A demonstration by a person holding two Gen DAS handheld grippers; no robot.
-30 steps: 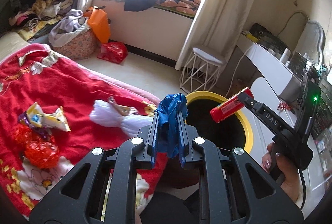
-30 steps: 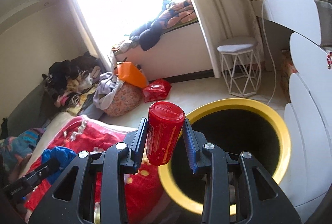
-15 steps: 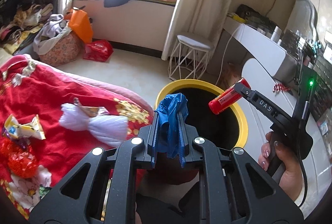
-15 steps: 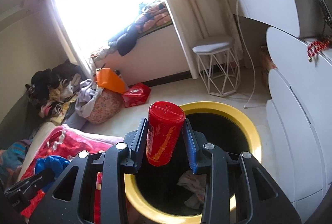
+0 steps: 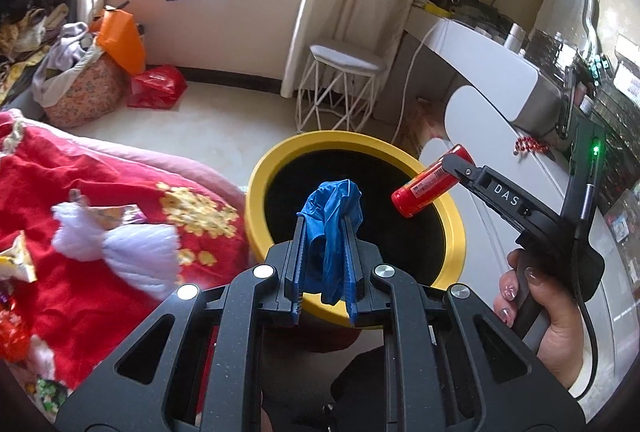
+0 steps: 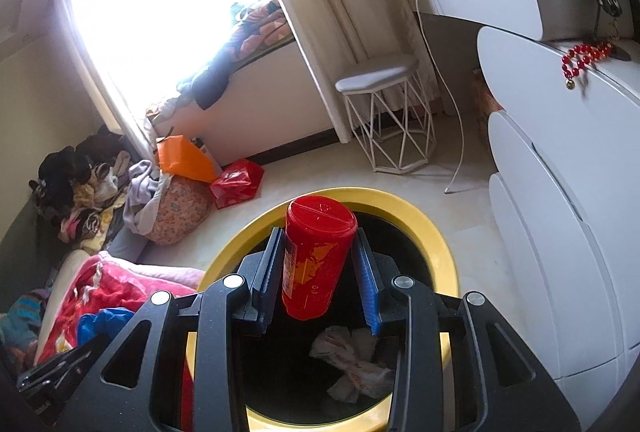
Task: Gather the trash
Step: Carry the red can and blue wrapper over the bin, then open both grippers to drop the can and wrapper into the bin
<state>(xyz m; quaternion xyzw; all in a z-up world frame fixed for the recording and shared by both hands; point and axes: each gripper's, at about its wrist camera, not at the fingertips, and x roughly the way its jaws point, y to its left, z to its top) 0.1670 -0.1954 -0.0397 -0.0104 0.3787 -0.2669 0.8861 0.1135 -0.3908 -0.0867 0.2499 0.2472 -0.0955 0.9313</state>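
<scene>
While clamped between the right gripper (image 6: 318, 264) pads, red plastic canister (image 6: 318, 256) standing lid-forward, long axis along the fingers, tipped down over the dark mouth of the yellow-rimmed bin (image 6: 436, 232). Directly beneath the fingertips: crumpled white wrappers (image 6: 352, 364) on the bin floor. Seen from the left wrist, same canister (image 5: 430, 186) jutting from the right gripper (image 5: 448, 172) above the bin's far-right rim (image 5: 256, 184). Nearer the bin's middle: left gripper (image 5: 324, 232), clenched tight on a crumpled blue plastic bag (image 5: 332, 216), bag poking up past the fingertips, bin opening straight ahead and below. Likely enough for both: simply letting go. Left of those fingers, on the red floral blanket (image 5: 100, 292), a white tassel-like bundle (image 5: 120, 244). Legible writing: "DAS" on the right gripper's arm; canister label print too small to read.
</scene>
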